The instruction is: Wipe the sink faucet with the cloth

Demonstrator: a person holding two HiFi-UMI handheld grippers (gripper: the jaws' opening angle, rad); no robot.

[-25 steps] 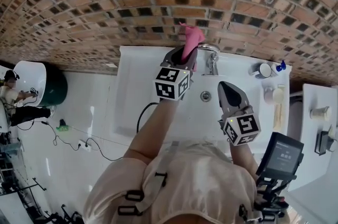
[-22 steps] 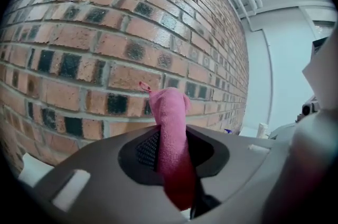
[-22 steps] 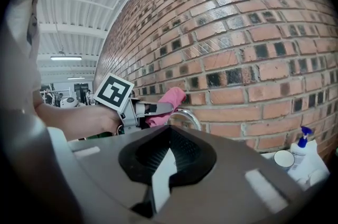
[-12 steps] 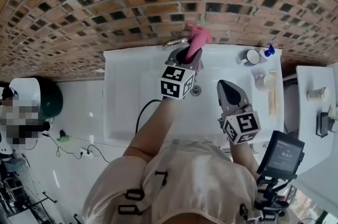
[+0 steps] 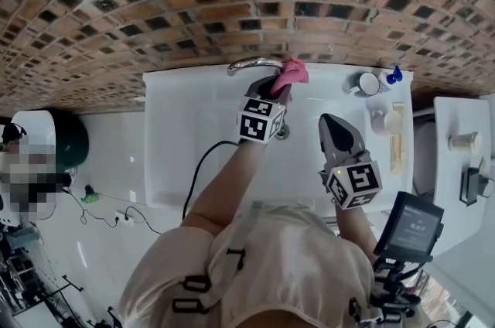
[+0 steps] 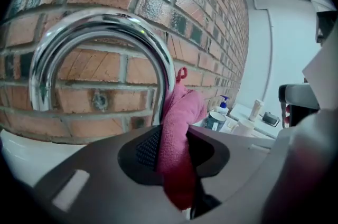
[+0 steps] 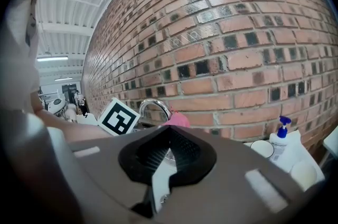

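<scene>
My left gripper (image 6: pixel 175 130) pinched the pink cloth (image 6: pixel 180 112) tight. The cloth touched the right side of the shiny faucet (image 6: pixel 100 22) at the back of the sink (image 5: pixel 193 125). My right gripper (image 7: pixel 169 130) was pressed together and empty, over the sink. A second before, the cloth stuck up higher.

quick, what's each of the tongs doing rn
left tongs: closed on the cloth
right tongs: closed, empty
</scene>
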